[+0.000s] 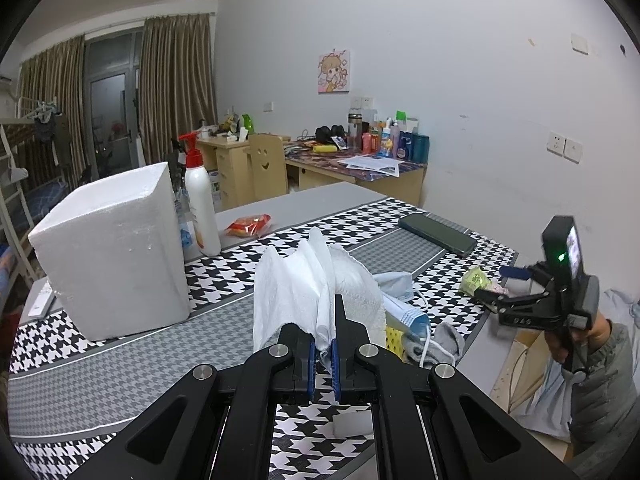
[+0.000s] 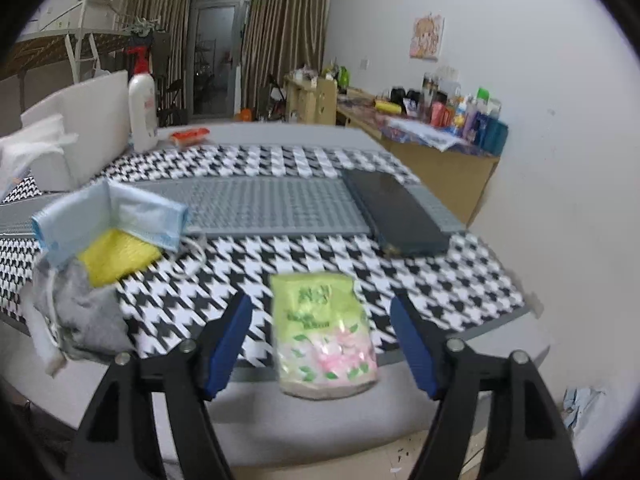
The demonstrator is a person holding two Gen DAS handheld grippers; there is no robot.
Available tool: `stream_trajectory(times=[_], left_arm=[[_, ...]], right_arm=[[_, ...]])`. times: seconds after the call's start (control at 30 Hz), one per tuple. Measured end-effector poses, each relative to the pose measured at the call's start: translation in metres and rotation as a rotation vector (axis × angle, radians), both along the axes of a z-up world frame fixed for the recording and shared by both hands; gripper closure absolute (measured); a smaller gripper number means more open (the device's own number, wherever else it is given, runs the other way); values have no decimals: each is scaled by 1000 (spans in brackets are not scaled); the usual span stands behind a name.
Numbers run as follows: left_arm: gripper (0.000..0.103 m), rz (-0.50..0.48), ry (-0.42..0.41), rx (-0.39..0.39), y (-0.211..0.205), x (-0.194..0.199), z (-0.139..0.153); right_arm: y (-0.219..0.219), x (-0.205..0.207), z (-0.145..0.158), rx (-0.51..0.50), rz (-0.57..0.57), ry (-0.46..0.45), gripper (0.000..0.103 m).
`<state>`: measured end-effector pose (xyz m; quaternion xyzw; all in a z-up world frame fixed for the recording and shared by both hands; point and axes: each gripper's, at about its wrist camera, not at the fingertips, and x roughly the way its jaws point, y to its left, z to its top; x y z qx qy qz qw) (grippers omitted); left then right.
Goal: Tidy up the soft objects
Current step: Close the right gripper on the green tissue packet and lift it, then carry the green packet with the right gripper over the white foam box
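My left gripper [image 1: 325, 336] is shut on a white paper towel [image 1: 296, 288] and holds it above the houndstooth mat [image 1: 248, 280]. Behind it lie blue face masks [image 1: 404, 312], a yellow cloth [image 1: 394, 338] and a grey sock [image 1: 448, 340]. In the right wrist view my right gripper [image 2: 320, 332] is open around a green tissue pack [image 2: 324, 328] at the table's near edge, its jaws on either side and apart from it. The masks [image 2: 116, 216], yellow cloth [image 2: 116, 256] and sock [image 2: 80, 316] lie at the left. The right gripper also shows in the left wrist view [image 1: 492, 288].
A white foam box [image 1: 116, 248] stands at the left of the table, a lotion bottle [image 1: 200, 208] and a red snack packet [image 1: 248, 226] beside it. A dark phone [image 2: 396, 216] lies at the far right of the mat. A cluttered desk [image 1: 360, 160] stands by the wall.
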<state>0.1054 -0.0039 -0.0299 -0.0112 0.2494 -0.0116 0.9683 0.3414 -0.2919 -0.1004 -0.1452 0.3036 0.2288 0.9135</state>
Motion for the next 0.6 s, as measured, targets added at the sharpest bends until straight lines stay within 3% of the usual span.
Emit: stream_trajectory(times=[0.17, 0.27, 0.4, 0.6], left_arm=[[97, 4, 6, 2, 0, 3, -2], [97, 4, 3, 3, 1, 3, -2], [97, 9, -4, 6, 4, -1, -1], [97, 25, -19, 8, 11, -8, 3]], right_arm=[[-3, 7, -16, -2, -1, 43, 28], [-6, 9, -16, 41, 30, 83, 47], [-7, 8, -14, 56, 14, 104, 59], [-2, -4, 7, 86, 8, 52, 59]])
